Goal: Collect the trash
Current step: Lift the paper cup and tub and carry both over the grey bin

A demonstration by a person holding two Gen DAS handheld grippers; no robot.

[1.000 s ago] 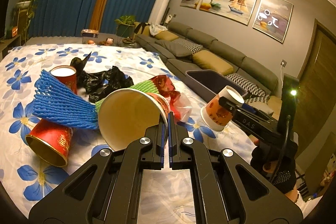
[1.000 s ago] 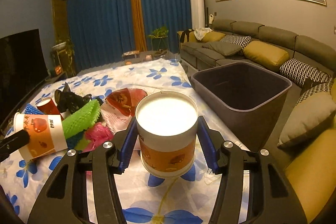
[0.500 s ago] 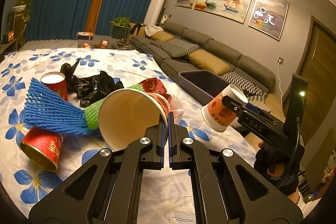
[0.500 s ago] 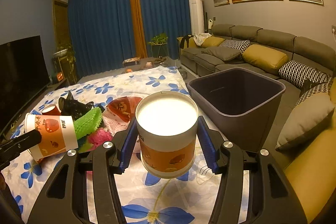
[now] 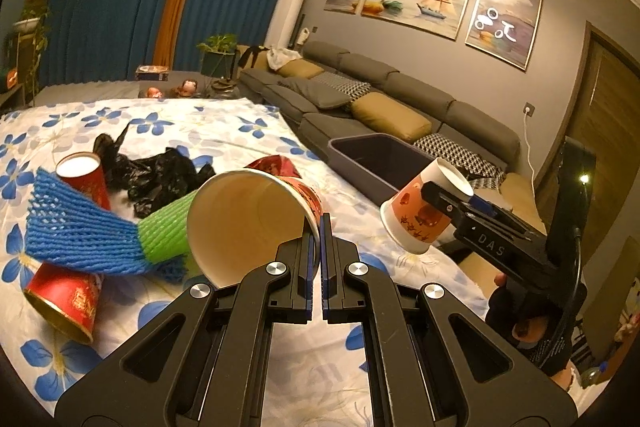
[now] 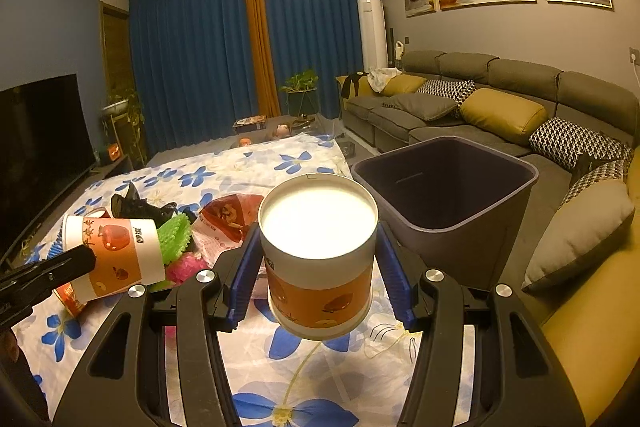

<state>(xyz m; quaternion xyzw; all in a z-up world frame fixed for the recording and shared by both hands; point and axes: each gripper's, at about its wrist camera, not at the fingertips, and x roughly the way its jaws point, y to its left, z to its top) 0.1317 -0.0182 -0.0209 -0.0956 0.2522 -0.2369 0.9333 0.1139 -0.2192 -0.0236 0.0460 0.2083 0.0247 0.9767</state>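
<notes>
My left gripper (image 5: 318, 223) is shut on the rim of a paper cup (image 5: 248, 223), which is lifted with its open mouth facing the camera. In the right wrist view that cup (image 6: 116, 251) hangs at the left edge above the trash pile. My right gripper (image 6: 318, 251) is shut on an orange-and-white paper cup (image 6: 320, 267), one blue pad on each side, white end up. This second cup (image 5: 424, 211) also shows in the left wrist view. A dark bin (image 6: 460, 255) stands just beyond it to the right, beside the flowered sheet (image 6: 280, 355).
On the sheet lie a blue foam net (image 5: 80, 235), a green foam net (image 5: 164, 231), two red cups (image 5: 84, 179) (image 5: 64, 299), a black plastic bag (image 5: 160, 175) and a red wrapper (image 6: 228, 219). A grey sofa (image 6: 500, 95) runs behind the bin. A TV (image 6: 40, 135) is at the left.
My left gripper has carried its cup a little to the right, nearer the right gripper. The right gripper and its cup have hardly moved.
</notes>
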